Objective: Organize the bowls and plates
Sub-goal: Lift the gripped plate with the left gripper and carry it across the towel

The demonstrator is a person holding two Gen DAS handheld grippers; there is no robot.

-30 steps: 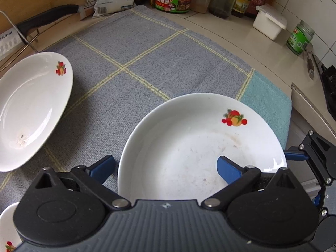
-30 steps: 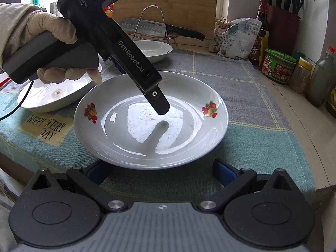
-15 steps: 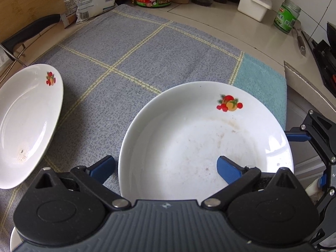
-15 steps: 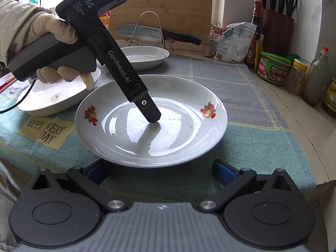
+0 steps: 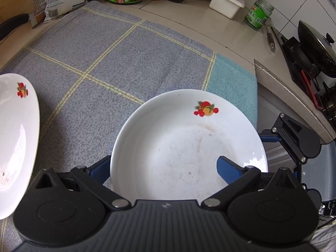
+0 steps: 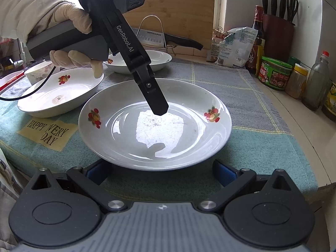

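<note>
A white plate with a fruit print lies on the checked cloth, close in front of both cameras. My left gripper is open and straddles the plate's near rim, one blue pad inside the dish and the other outside, below the rim. In the right wrist view a gloved hand holds that gripper, and one fingertip points down just over the plate. My right gripper is open at the opposite rim, a finger on each side, not touching. Whether the plate is raised off the cloth I cannot tell.
A second plate with crumbs sits left, a third behind it, and a small bowl at the far left. Jars and bottles, a knife rack and a stove with a wok line the counter.
The left gripper has tipped steeper and turned right, so the stove now shows in its view. Its fingertip stays over the plate's middle. Both jaw gaps are unchanged.
</note>
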